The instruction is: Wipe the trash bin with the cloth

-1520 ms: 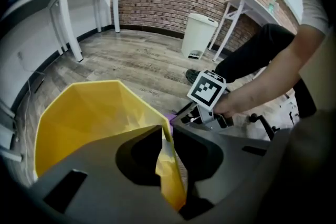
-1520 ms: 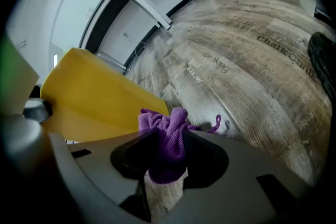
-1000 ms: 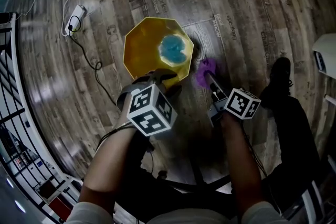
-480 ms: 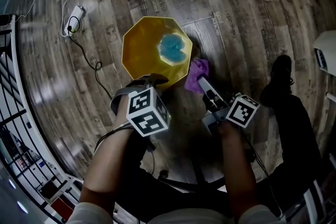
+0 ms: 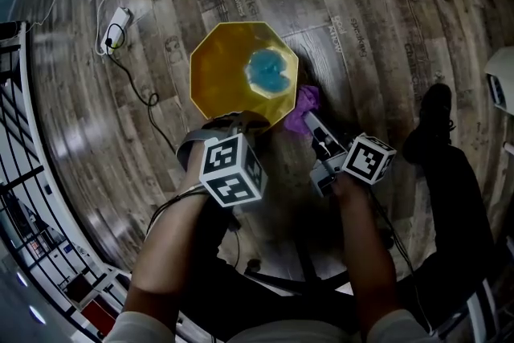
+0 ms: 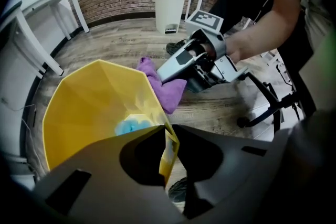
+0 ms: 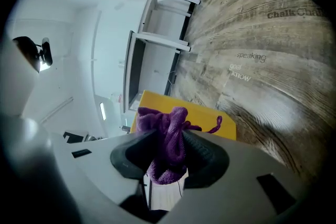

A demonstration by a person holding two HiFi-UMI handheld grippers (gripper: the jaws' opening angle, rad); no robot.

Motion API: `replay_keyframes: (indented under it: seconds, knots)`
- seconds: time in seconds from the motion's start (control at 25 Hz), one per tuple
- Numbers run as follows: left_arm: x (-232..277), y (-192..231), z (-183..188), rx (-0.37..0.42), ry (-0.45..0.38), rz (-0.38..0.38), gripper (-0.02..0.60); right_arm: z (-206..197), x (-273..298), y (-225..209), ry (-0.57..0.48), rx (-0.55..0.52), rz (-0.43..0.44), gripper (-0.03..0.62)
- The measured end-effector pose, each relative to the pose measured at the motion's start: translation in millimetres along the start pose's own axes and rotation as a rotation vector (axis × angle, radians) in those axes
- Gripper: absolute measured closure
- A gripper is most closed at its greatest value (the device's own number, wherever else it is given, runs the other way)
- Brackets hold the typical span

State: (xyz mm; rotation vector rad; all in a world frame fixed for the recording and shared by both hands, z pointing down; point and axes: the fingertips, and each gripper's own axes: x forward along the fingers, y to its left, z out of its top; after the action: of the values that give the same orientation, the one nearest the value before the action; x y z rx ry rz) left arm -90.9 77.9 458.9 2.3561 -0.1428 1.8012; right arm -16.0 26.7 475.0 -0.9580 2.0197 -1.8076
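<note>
A yellow octagonal trash bin stands on the wood floor with blue trash at its bottom. My left gripper is at the bin's near rim. Its jaws are closing, with the thin yellow rim pinched between them. My right gripper is shut on a bunched purple cloth, which rests against the bin's right outer wall. In the left gripper view the cloth touches the bin just past its rim. The right gripper view shows the cloth between the jaws and the bin behind it.
A power strip and black cable lie left of the bin. A person's black shoe is at the right. A white pedal bin stands by the brick wall, white tables at the left, a chair base nearby.
The right gripper has carried the cloth left, from the floor beside the bin up against the bin's right wall. The left gripper stays at the near rim.
</note>
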Motion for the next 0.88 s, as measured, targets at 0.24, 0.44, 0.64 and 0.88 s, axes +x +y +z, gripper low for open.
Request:
replay_keyframes:
  seconds: [0.24, 0.44, 0.64, 0.88]
  knots:
    - [3, 0, 4, -0.006, -0.01, -0.005, 0.538, 4, 14, -35, 0.047, -0.035, -0.078, 0.45]
    - [2, -2, 4, -0.019, -0.026, -0.02, 0.538, -4, 30, -82, 0.108, -0.064, -0.201, 0.45]
    - [3, -2, 7, -0.041, -0.048, -0.033, 0.538, -11, 43, -123, 0.198, -0.08, -0.304, 0.45]
    - [2, -1, 8, -0.037, -0.055, -0.034, 0.538, -20, 52, -149, 0.281, -0.123, -0.381, 0.45]
